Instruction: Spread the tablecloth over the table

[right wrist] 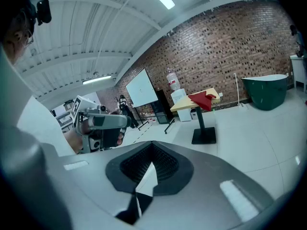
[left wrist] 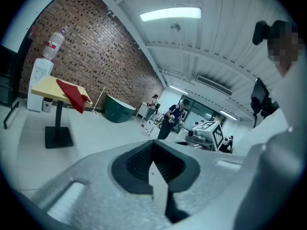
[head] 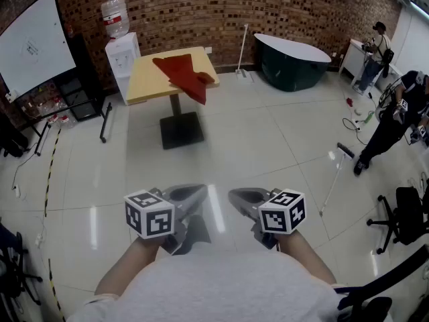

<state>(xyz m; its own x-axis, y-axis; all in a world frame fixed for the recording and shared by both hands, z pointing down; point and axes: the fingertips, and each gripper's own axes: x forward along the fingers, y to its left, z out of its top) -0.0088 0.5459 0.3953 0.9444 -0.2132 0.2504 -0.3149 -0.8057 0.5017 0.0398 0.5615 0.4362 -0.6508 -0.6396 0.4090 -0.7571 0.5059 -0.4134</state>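
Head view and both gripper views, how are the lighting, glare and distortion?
Head view: even indoor light, pale streaks of glare on the glossy floor, brick wall bowed by the lens. Left gripper view: strong fisheye, dark corners, ceiling lamp blown out. Right gripper view: same fisheye, tilted horizon, red tablecloth sharp.

Lab-like test hall: brick wall (head: 201, 5), glossy pale floor (head: 268, 153), white screen (head: 33, 39), water dispenser (head: 124, 62), green tub (head: 291, 62), office chair (head: 405, 213), loose cables (head: 350, 122), a person (head: 395, 116) handling gear.
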